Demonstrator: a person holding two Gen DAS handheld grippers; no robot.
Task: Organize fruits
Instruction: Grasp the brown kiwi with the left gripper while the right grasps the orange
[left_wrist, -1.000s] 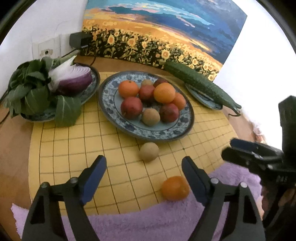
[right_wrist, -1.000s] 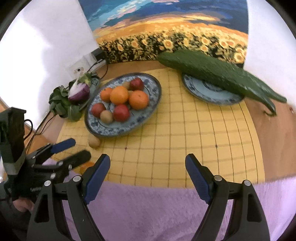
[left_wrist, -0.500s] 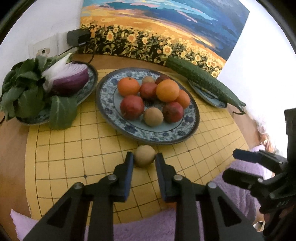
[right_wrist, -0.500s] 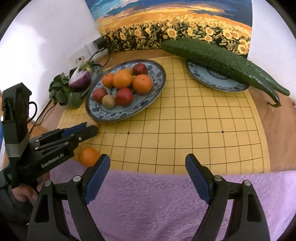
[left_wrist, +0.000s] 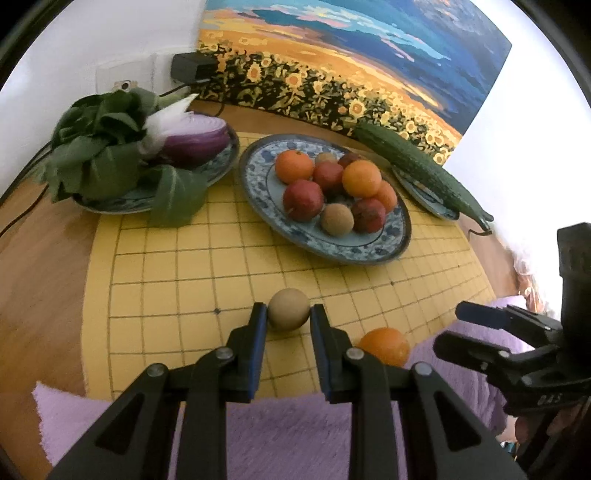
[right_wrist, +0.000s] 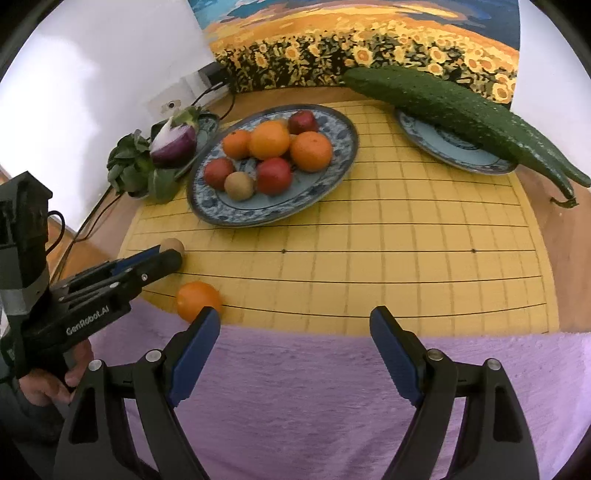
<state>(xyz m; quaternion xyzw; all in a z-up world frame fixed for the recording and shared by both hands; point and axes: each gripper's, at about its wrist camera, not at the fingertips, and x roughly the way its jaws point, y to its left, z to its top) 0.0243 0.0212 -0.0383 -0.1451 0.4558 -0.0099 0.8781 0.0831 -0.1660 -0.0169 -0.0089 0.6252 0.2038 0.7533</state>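
Left gripper (left_wrist: 289, 312) jaws just closed, now clamped on the small tan fruit (left_wrist: 288, 308), which sits on the yellow grid mat (left_wrist: 192, 266) in front of the big plate. Right gripper (right_wrist: 295, 325) jaws wide apart, nothing between them, angled down over the purple towel (right_wrist: 314, 398); its left finger is just beside the loose orange (right_wrist: 197, 300) at the mat's edge. Big plate (left_wrist: 258, 192) holds oranges, red fruits and tan ones. Left plate (left_wrist: 221, 166) has greens and half a red onion (left_wrist: 192, 142). Right plate (right_wrist: 454, 147) carries a cucumber (right_wrist: 461, 110).
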